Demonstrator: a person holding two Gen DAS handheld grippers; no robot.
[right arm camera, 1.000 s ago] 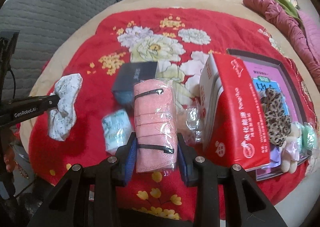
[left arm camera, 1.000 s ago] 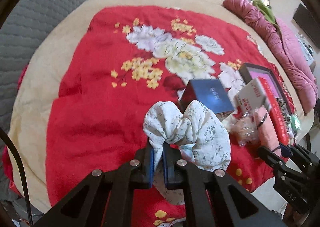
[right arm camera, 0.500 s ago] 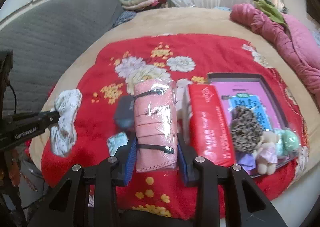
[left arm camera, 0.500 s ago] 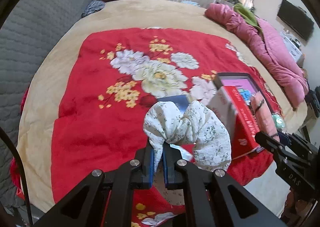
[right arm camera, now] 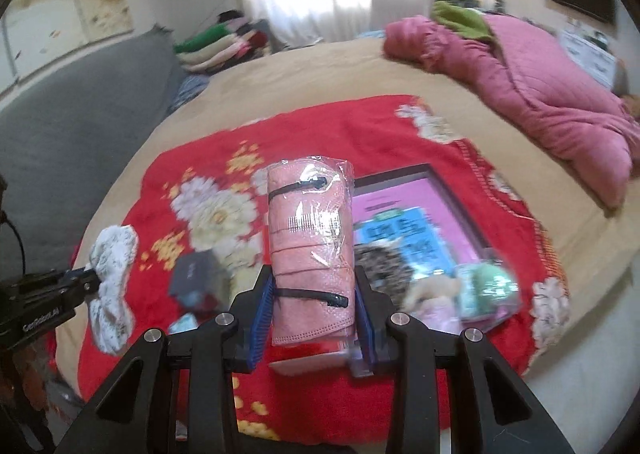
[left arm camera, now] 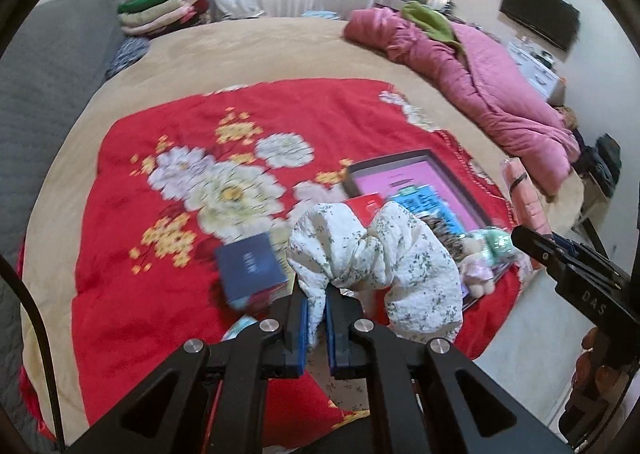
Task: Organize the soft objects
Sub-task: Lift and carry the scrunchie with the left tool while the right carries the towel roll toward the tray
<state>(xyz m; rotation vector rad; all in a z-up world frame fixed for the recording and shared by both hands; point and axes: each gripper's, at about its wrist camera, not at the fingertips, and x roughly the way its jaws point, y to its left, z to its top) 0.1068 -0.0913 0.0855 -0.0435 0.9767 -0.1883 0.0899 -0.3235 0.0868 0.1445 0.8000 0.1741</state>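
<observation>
My left gripper (left arm camera: 317,294) is shut on a white floral scrunchie (left arm camera: 372,258) and holds it above the red flowered blanket (left arm camera: 160,294). The scrunchie (right arm camera: 112,274) and left gripper (right arm camera: 86,282) also show at the left of the right wrist view. My right gripper (right arm camera: 314,310) is shut on a pink wrapped cloth pack (right arm camera: 310,254), held upright above the blanket (right arm camera: 360,126). That pack (left arm camera: 524,198) shows at the right of the left wrist view. A dark tray (right arm camera: 460,198) holds a leopard scrunchie (right arm camera: 380,266), a plush toy (right arm camera: 436,290) and a green soft item (right arm camera: 488,286).
A dark blue box (left arm camera: 250,270) lies on the blanket near the front, with a red box (left arm camera: 366,204) behind the scrunchie. A pink quilt (left arm camera: 472,70) lies along the bed's right side. Folded clothes (left arm camera: 160,14) are stacked at the back left. The bed edge is at the right front.
Both grippers have lifted higher and tilted up with their loads, so more of the room shows. The bed and its objects look smaller and lower. The grips are unchanged.
</observation>
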